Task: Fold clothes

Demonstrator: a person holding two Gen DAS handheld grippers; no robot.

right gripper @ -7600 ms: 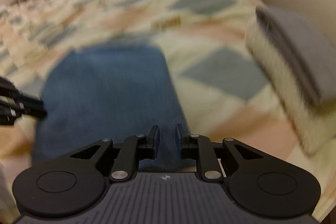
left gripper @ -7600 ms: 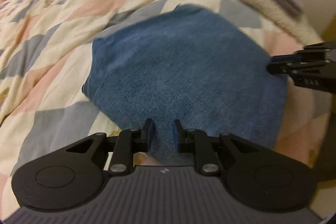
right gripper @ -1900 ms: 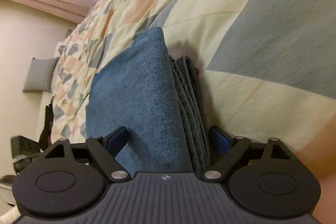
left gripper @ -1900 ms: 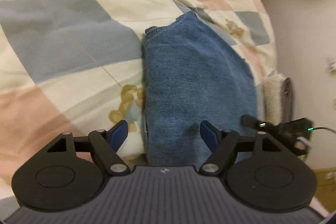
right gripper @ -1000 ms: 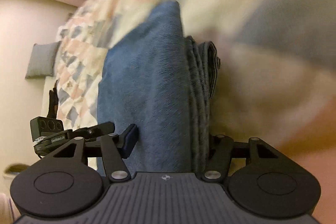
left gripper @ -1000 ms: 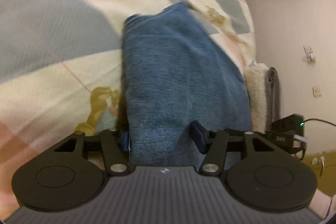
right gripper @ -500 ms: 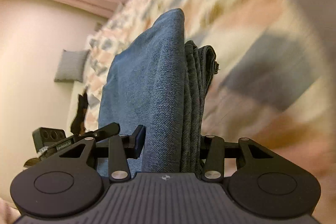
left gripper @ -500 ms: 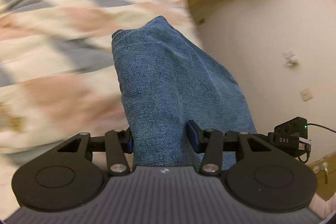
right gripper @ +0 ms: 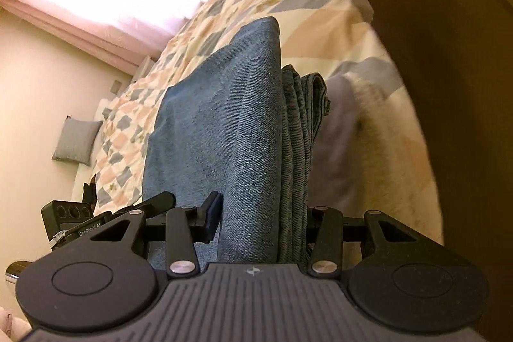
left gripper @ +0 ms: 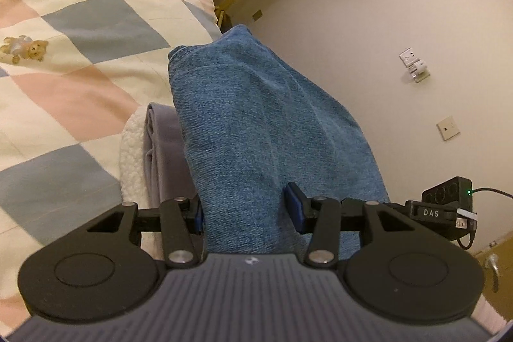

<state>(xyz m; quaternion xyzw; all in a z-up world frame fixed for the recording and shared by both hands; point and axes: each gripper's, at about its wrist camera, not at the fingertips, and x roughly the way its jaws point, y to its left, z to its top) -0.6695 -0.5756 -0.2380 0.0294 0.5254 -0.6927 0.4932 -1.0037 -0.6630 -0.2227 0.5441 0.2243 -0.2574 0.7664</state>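
Note:
The folded blue jeans [left gripper: 256,124] are lifted off the bed and held from two sides. My left gripper [left gripper: 245,210] is shut on one end of the thick bundle. My right gripper [right gripper: 261,217] is shut on the other end, where the stacked denim layers [right gripper: 298,149] show edge-on. Each gripper appears in the other's view, the right one [left gripper: 445,213] and the left one [right gripper: 77,220]. The jeans hang above a folded grey and white fleece garment [left gripper: 154,149], also in the right wrist view [right gripper: 362,130].
The bed with a checked quilt [left gripper: 80,31] lies left and below. A cream wall with sockets [left gripper: 413,66] is to the right. A grey pillow [right gripper: 75,140] sits at the far end of the bed. Dark floor [right gripper: 449,53] lies beside the bed.
Both grippers closed on the folded jeans, lifted them off the quilt and carried them toward the bed's edge, over the grey and white fleece garment.

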